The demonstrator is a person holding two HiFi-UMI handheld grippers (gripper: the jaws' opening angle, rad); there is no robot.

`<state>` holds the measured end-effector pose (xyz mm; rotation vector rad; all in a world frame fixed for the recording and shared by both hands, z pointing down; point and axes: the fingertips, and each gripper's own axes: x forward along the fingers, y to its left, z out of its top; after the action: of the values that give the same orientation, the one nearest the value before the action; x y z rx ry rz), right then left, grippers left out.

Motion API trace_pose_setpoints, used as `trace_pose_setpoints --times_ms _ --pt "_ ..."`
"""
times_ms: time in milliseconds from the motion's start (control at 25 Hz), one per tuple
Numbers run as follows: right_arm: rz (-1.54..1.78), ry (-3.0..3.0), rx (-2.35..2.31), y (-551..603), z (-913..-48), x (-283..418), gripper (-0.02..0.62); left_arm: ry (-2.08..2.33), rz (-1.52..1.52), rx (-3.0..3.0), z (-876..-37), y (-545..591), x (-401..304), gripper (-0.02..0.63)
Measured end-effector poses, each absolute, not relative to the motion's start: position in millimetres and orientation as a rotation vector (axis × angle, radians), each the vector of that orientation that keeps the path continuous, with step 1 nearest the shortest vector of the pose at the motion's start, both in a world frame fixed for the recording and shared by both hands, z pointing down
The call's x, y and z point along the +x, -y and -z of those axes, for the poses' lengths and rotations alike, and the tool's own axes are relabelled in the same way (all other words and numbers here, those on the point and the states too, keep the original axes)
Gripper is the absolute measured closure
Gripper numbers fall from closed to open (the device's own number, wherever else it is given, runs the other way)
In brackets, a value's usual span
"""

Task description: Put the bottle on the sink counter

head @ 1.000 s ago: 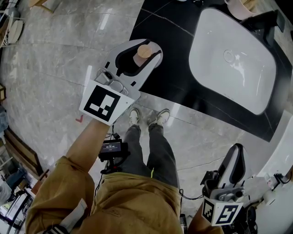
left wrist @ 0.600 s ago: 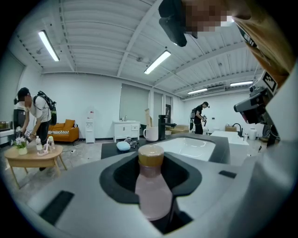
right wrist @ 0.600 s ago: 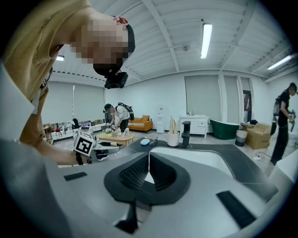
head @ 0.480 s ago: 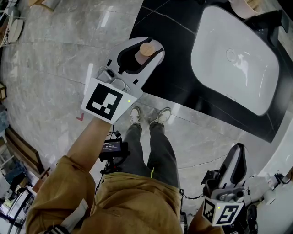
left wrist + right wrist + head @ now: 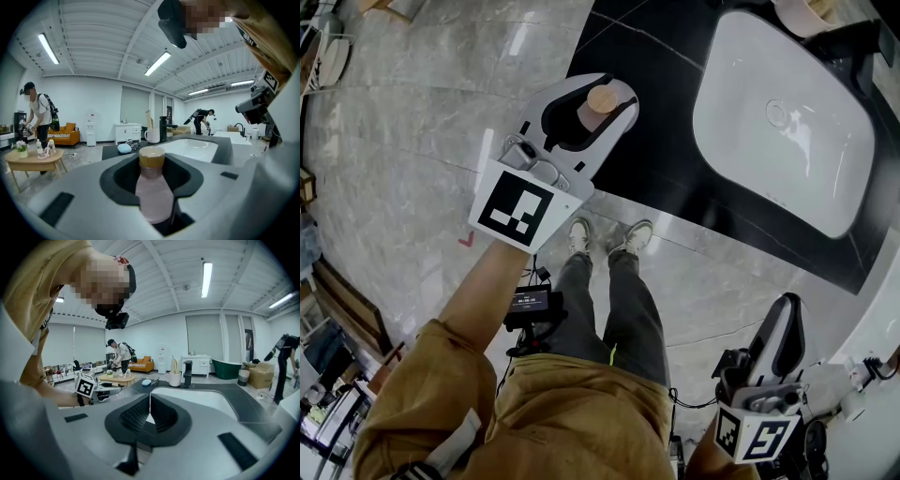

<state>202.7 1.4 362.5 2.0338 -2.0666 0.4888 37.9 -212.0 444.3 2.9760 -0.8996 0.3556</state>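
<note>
A pink bottle [image 5: 598,103] [image 5: 153,190] with a tan cap stands upright between the jaws of my left gripper [image 5: 611,91] [image 5: 153,164], which is shut on its body. The jaws have just been opening slightly, with the bottle still between them. It hangs over the left end of the black sink counter [image 5: 661,150]; whether its base touches the counter is hidden. My right gripper [image 5: 785,317] [image 5: 149,405] is low at the right, off the counter, its jaws shut with nothing between them.
A white basin [image 5: 783,122] [image 5: 197,399] is set in the counter, with a black tap [image 5: 846,39] and a mug [image 5: 794,13] [image 5: 152,135] behind it. My feet [image 5: 605,239] stand on the marble floor at the counter's edge. Other people work farther back.
The left gripper and the bottle have drifted very slightly up and right in the head view. The right gripper has kept still.
</note>
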Motion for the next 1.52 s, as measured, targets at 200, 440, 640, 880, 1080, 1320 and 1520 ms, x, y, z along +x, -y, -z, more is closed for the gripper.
trace_pose_setpoints --times_ms 200,440,640,880,1080,1320,1520 --pt "-0.489 2.065 2.038 -3 -363 207 0.589 0.915 -0.368 2.996 -443 215 42 0.469" --pt "-0.495 2.067 2.043 -5 -363 207 0.589 0.930 -0.341 2.990 -441 216 42 0.462" --pt "-0.500 2.072 2.045 -6 -364 206 0.589 0.932 -0.331 2.994 -440 215 44 0.442" --pt "-0.500 2.078 2.047 -7 -363 204 0.589 0.950 -0.323 2.998 -436 216 43 0.440" --pt "-0.491 2.087 2.052 -8 -360 205 0.589 0.964 -0.332 3.015 -432 217 43 0.440" --pt "-0.465 2.104 2.066 -10 -350 204 0.589 0.970 -0.347 3.025 -424 213 42 0.441" --pt "-0.452 2.114 2.073 -11 -343 205 0.589 0.980 -0.382 3.040 -417 212 40 0.441"
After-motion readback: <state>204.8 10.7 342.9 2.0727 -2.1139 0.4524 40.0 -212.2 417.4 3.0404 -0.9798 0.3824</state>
